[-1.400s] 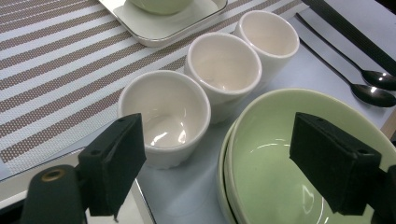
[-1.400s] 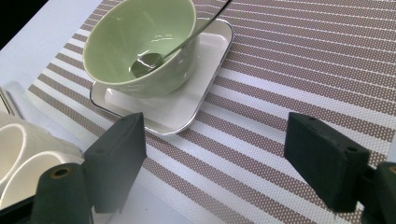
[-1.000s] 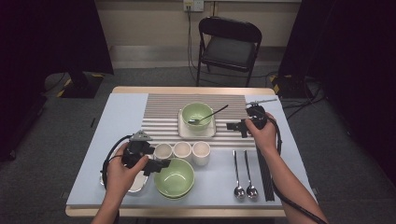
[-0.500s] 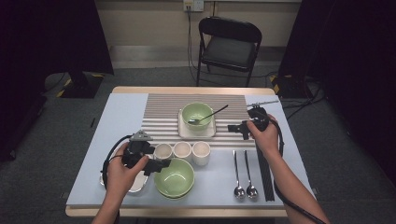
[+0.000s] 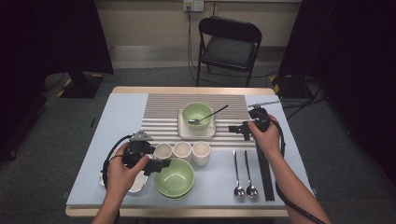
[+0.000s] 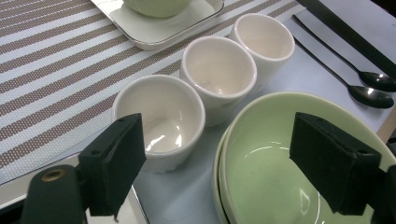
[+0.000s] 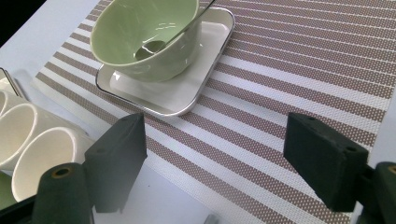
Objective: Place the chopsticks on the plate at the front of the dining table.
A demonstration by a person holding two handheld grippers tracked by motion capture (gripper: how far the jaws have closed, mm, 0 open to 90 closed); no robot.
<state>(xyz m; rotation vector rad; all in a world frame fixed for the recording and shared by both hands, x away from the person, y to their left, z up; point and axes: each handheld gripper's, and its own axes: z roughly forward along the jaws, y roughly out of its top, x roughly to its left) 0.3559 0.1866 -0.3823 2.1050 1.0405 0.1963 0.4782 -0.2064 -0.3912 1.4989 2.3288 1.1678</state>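
Almost nothing changed over the last second. Left gripper (image 5: 156, 165) still wide open and empty above the near stack of pale green ceramic bowls (image 5: 174, 178); right gripper (image 5: 239, 129) likewise open, idle beside the far green bowl (image 5: 197, 115). No grasp begun.

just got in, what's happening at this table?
A person holds a two-jaw gripper in each hand over a table setting. The left gripper is open, jaws straddling the near rim of the stacked pale green bowls, beside three white ceramic cups. The right gripper hovers open over the striped placemat, near the green bowl with a spoon on its white square tray. Nothing is gripped.
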